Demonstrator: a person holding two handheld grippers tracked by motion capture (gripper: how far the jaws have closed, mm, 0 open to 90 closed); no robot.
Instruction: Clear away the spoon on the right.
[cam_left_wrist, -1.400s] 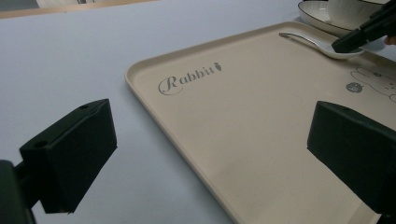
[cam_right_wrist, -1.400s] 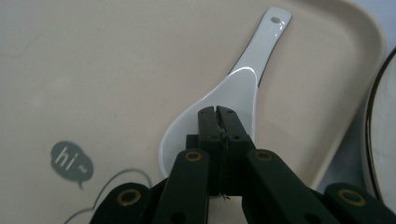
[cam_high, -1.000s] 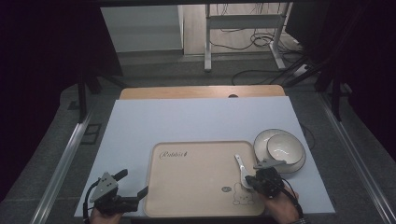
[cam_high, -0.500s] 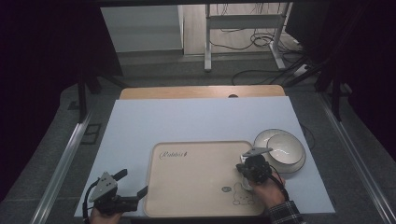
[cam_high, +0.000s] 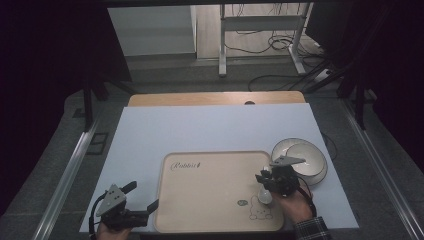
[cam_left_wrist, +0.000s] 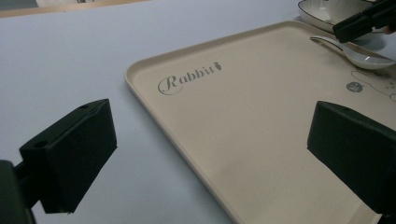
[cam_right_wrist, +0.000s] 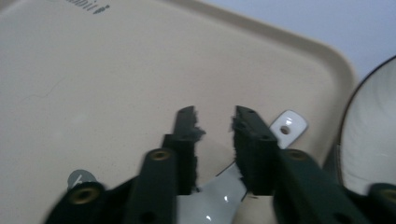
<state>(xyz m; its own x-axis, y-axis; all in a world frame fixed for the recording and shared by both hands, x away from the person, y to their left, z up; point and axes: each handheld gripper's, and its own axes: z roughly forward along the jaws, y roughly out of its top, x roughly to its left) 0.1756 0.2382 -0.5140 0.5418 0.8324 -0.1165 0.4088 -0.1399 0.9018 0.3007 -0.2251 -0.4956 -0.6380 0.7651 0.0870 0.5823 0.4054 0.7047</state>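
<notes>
Spoon (cam_left_wrist: 355, 50) lay on the tray (cam_high: 200, 200), near the bowl (cam_high: 305, 155) | right gripper (cam_right_wrist: 214, 122) jaws apart astride its handle | left gripper (cam_left_wrist: 210, 154) jaws wide apart, empty, off tray's opposite edge | risk: glazed handle might slip sideways on closing, striking bowl.

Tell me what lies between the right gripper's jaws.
The white spoon's handle runs between the jaws of the right gripper, which stand slightly apart over the beige tray, in the right gripper view.
</notes>
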